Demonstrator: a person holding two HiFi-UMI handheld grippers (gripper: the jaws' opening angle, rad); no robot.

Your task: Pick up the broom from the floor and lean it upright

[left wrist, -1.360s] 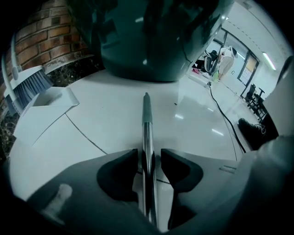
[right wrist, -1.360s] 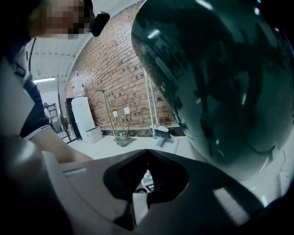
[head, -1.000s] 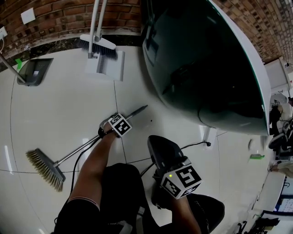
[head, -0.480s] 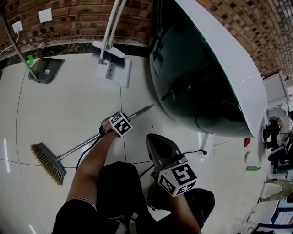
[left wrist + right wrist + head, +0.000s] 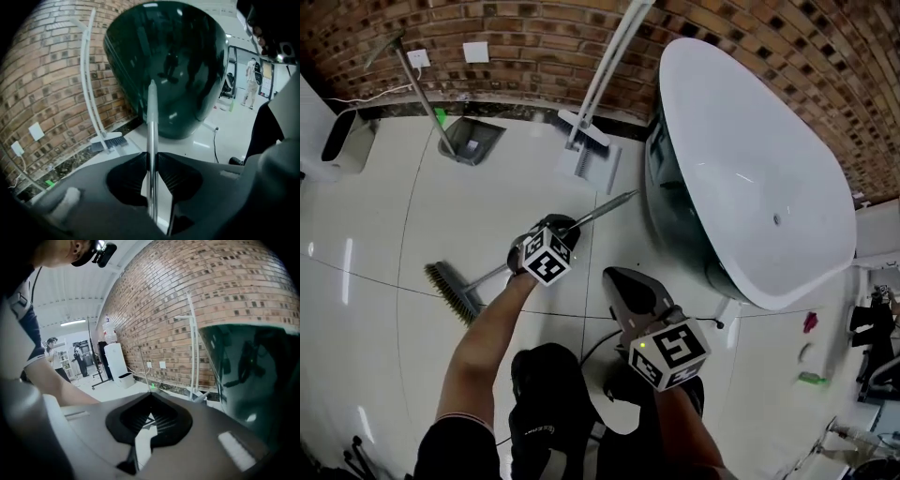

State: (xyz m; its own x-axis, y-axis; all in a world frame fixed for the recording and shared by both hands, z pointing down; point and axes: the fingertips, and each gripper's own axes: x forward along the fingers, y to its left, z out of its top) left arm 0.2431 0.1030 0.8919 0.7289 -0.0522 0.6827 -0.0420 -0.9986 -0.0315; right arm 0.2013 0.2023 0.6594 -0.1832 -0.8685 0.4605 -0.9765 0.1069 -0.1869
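Note:
The broom has a thin metal handle (image 5: 605, 208) and a straw-coloured brush head (image 5: 450, 289) that rests on the white floor at the left. My left gripper (image 5: 565, 227) is shut on the handle about a third of the way down from its free tip, and that end is raised off the floor. In the left gripper view the handle (image 5: 152, 117) runs straight up between the pads of the left gripper (image 5: 152, 161), which press on it from both sides. My right gripper (image 5: 616, 276) hangs to the right of the broom, apart from it. Its jaws (image 5: 151, 394) meet at the tips with nothing between them.
A large white bathtub (image 5: 750, 187) with a dark underside fills the right side, close to the handle's tip. A white broom and dustpan (image 5: 584, 145) and a grey dustpan on a pole (image 5: 471, 141) stand by the brick wall. A white bin (image 5: 342, 141) is far left. A cable (image 5: 703, 302) lies on the floor.
Both grippers have risen. The left one has lifted the handle end of the broom while the brush head stays on the floor. The head view has tilted up toward the wall.

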